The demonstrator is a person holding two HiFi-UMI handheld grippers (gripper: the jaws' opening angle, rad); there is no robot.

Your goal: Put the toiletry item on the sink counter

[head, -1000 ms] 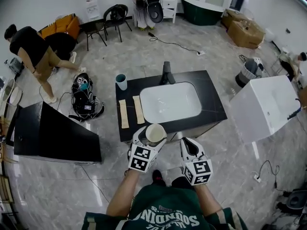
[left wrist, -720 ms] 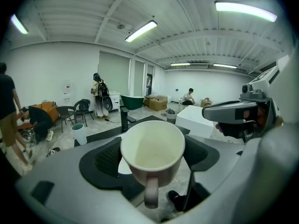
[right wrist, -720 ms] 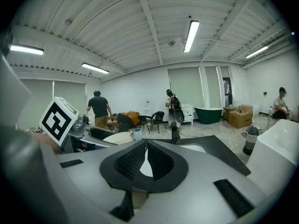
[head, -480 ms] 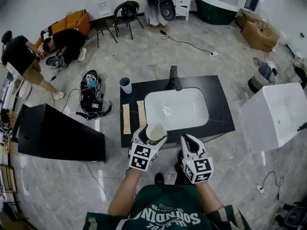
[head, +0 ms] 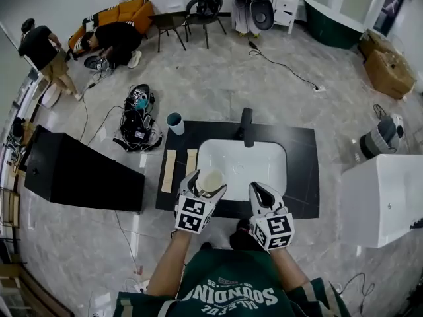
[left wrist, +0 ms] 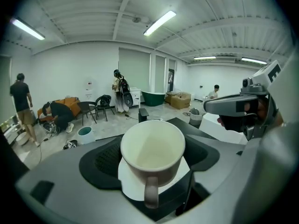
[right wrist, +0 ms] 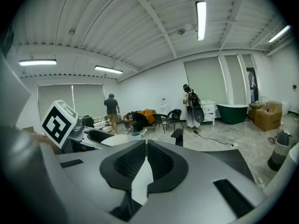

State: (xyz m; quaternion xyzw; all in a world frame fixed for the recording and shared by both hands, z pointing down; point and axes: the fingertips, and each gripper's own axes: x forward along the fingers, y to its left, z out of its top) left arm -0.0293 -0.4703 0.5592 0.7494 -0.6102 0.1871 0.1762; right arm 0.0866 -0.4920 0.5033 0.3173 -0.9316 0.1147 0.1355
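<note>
Mug [left wrist: 152, 154], cream, glazed, empty, upright w/ mouth up, sits pinched in the left gripper [head: 206, 185]. The fingers [left wrist: 100, 160] clamp its round body from both sides below the rim, and the handle points back toward that gripper's camera. In the head view the mug is held up over the front edge of the black table [head: 305, 170], by the near-left corner of the white basin [head: 241, 158]; it is not set down yet, and its height above the top can't be judged. The right gripper [head: 260, 191] is just beside it, fingers [right wrist: 126, 164] pressed together w/ nothing between.

Handling, as a judgement: it looks ceramic, so stiff, moderately heavy, slick on the glaze, and liable to chip on a hard top. A grip across the body is sound; the handle would be a poor hold since it lets the mug swing. Best lowered level till the base touches before the fingers spread.

Also on the table: a dark faucet [head: 246, 125] behind the basin, a teal cup [head: 175, 122] at the far-left corner, and two pale strips [head: 170, 170] left of the basin. Bare black surface shows right of the basin and along the front.
</note>
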